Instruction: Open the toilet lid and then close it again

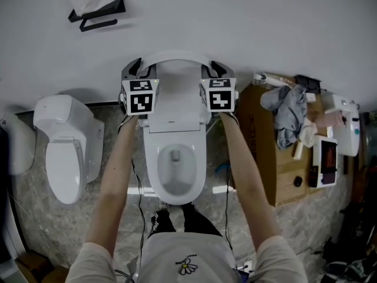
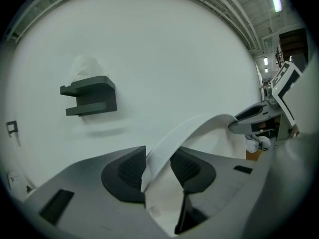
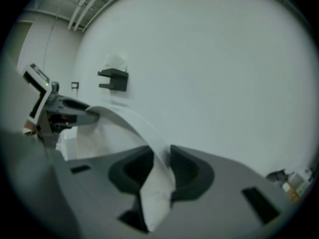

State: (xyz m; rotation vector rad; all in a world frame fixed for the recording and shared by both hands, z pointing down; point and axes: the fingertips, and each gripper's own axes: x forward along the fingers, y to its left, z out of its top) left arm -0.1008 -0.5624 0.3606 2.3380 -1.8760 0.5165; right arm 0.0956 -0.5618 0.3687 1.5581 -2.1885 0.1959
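While the toilet lid (image 1: 175,96) stands raised behind the bowl (image 1: 151,170), the step in hand is judged to be lowering it. Both sides should descend evenly, so the lid neither twists nor drops. The left tongs (image 2: 158,154) clench the lid's left edge, and the right tongs (image 3: 162,158) clench its right edge. The left forearm (image 1: 115,175) and right forearm (image 1: 244,170) reach straight forward, flanking the bowl.

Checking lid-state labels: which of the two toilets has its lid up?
The middle toilet: its lid stands raised and the bowl is exposed, with the left gripper and right gripper clamped on the lid's side edges. The left toilet is closed.
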